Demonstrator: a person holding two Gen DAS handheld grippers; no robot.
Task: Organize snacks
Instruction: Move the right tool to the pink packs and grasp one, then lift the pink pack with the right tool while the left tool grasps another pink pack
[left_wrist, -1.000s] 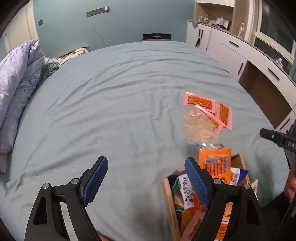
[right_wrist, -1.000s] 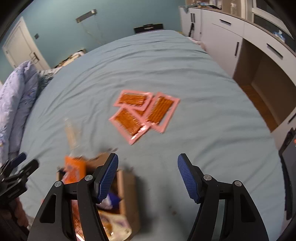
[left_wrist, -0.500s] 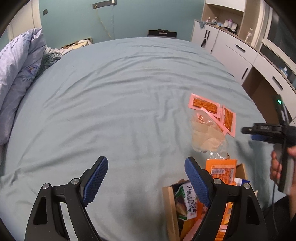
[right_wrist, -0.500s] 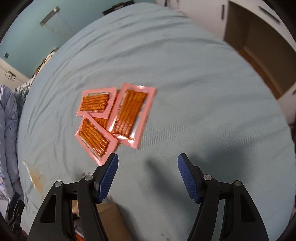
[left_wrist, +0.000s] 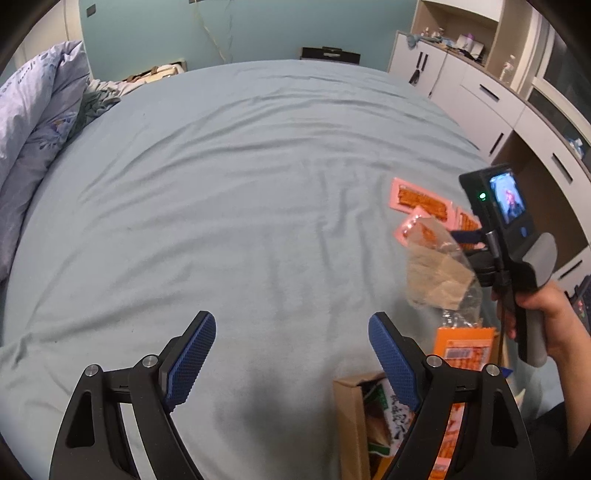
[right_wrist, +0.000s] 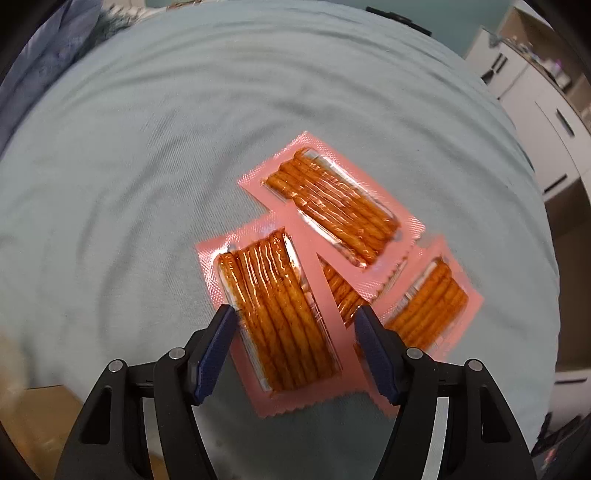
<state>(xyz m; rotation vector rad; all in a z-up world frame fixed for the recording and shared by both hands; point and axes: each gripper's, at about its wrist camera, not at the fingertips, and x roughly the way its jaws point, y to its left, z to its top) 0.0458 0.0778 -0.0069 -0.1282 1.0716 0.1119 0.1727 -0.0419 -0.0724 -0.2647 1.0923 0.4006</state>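
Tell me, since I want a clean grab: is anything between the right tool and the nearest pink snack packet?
Nothing visible. The right tool hangs open directly over the nearest pink packet, its fingers on either side. That packet lies on top of the pile, overlapping a neighbouring packet.

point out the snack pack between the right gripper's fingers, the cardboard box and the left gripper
snack pack (right_wrist: 280, 314), right wrist view, on the orange sticks in its clear window
cardboard box (left_wrist: 349, 417), left wrist view, on its left wall
left gripper (left_wrist: 291, 354), left wrist view, midway between its open fingertips
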